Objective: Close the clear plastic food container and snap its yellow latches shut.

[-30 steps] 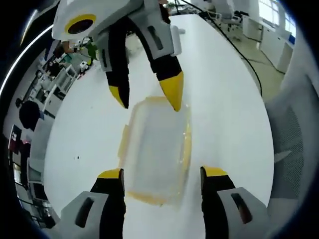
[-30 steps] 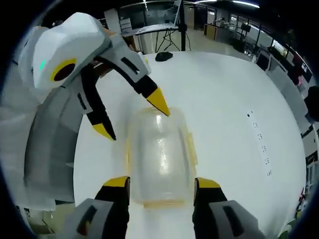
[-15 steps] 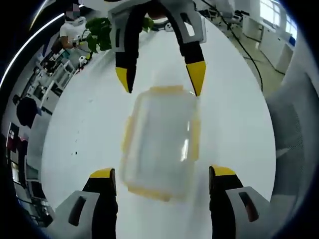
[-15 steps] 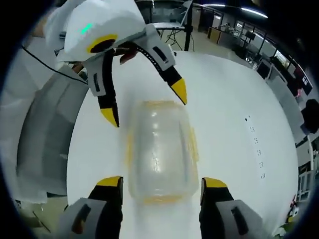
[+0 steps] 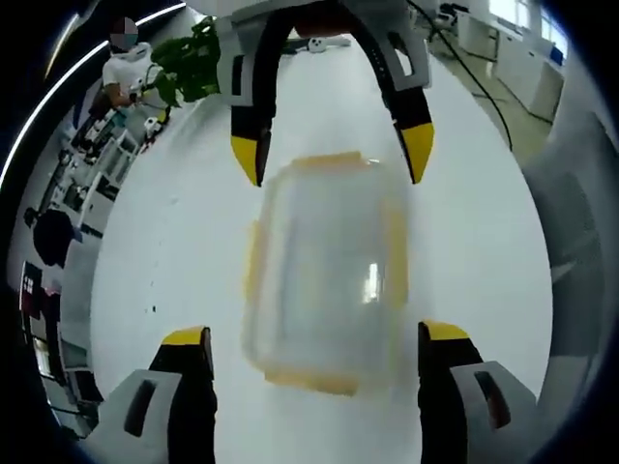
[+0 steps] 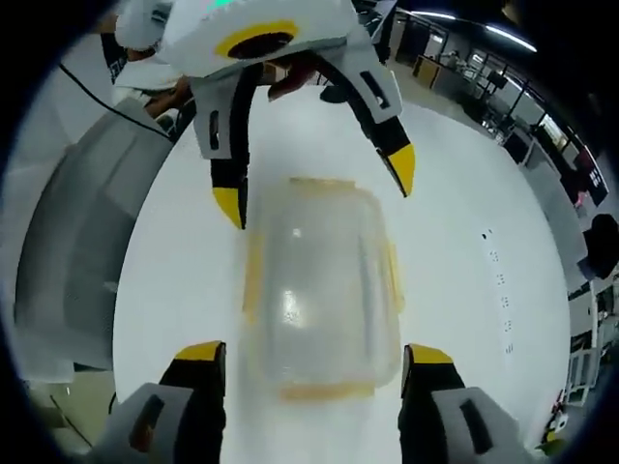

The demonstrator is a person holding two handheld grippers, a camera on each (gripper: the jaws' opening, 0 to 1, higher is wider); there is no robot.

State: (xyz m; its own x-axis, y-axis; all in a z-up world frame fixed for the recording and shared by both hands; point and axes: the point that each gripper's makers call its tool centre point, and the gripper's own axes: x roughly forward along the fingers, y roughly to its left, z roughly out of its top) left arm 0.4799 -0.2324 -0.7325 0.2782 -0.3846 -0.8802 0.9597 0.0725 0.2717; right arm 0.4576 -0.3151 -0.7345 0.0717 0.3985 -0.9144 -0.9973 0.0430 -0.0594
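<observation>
Left gripper [image 5: 317, 343] jaws wide apart, straddling near end of clear container [image 5: 327, 266] on white table [image 5: 174, 242]. Right gripper [image 6: 315, 354] likewise spread open at the opposite end. Lid on, yellow latches [image 6: 253, 274] along the edges, blurred

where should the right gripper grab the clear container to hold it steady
Probably across the two long sides of the clear container, coming down from above at the near end. It lies flat on the white table, lid on, and sits between the open jaws of the right gripper; yellow latches line those sides.
</observation>
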